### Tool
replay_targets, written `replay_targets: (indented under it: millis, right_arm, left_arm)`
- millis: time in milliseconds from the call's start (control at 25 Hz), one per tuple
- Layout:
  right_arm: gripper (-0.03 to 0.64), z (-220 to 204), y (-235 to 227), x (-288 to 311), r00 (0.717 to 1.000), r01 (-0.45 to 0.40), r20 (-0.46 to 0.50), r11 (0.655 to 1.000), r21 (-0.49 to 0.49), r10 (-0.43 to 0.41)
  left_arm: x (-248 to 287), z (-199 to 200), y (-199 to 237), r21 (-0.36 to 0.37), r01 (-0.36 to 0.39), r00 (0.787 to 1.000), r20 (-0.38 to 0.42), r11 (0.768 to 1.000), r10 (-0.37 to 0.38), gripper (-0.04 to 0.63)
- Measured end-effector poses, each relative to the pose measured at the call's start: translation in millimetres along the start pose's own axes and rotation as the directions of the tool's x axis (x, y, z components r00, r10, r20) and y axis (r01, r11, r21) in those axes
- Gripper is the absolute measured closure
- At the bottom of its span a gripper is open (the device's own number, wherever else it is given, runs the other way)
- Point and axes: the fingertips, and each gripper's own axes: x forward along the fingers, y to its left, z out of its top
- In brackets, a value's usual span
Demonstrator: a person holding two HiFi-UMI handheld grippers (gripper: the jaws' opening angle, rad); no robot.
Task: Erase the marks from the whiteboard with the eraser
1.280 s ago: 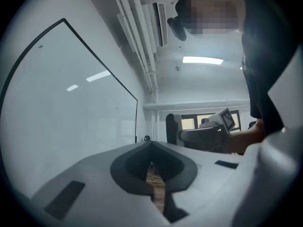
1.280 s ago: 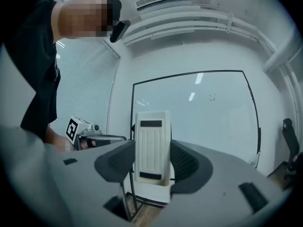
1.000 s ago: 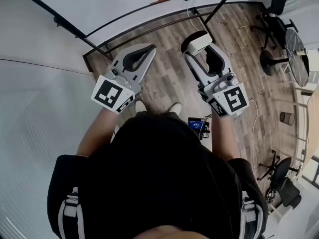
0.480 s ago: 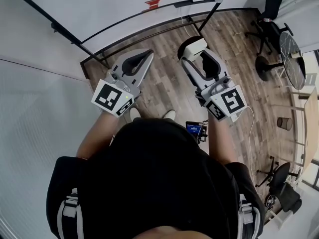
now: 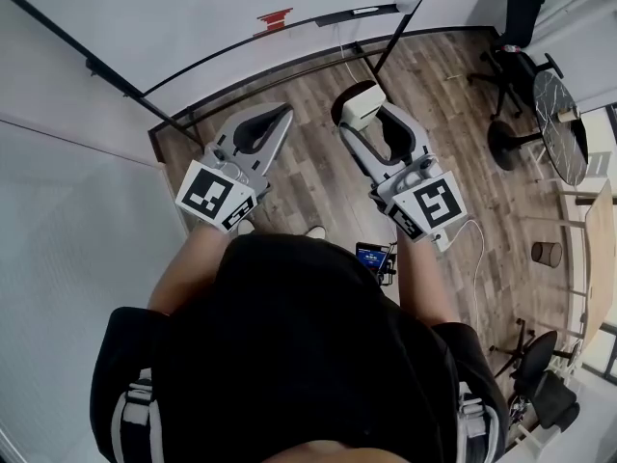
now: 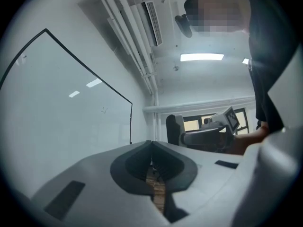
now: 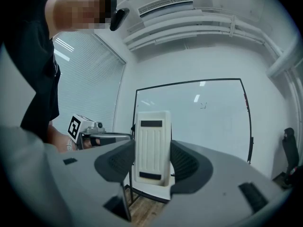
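Note:
The whiteboard [image 5: 212,3] stands on a black frame just ahead of me. In the right gripper view the whiteboard [image 7: 199,126] fills the middle, with a small dark mark [image 7: 203,106] near its top. The same mark [image 6: 103,110] shows faintly in the left gripper view. My right gripper [image 5: 359,102] is shut on a white ribbed eraser [image 7: 152,147], held upright between the jaws a little short of the board. My left gripper [image 5: 281,114] hovers beside it, jaws shut on nothing [image 6: 151,144]. The red item [image 5: 274,15] lies on the board's ledge.
A black stand leg [image 5: 393,22] slants across the wooden floor [image 5: 318,172]. Office chairs [image 5: 516,17] and a round dark table [image 5: 564,114] stand at the right, with a small round bin [image 5: 547,254] further back. Blinds [image 5: 77,258] cover the wall on the left.
Both grippers have moved forward towards the whiteboard, the right one carrying the eraser. Their jaws have stayed as they were.

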Motion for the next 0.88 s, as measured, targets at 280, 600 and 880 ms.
replay_targets:
  millis: [280, 600, 880]
  right_arm:
    - [0.387, -17, -35, 10, 0.999, -0.024, -0.031, 1.0, -0.008, 0.023]
    - [0.387, -32, -69, 62, 0.995, -0.083, -0.06, 0.996, -0.022, 0.081]
    - [0.387, -3, -59, 59, 0.99, -0.139, -0.047, 0.986, -0.094, 0.135]
  left_arm:
    - [42, -13, 4, -0.012, -0.012, 1.0, -0.028, 1.0, 0.012, 0.589]
    - [81, -28, 57, -0.021, -0.043, 0.999, -0.035, 0.999, 0.042, 0.589]
    - [84, -5, 58, -0.011, -0.062, 0.998, 0.001, 0.998, 0.062, 0.589]
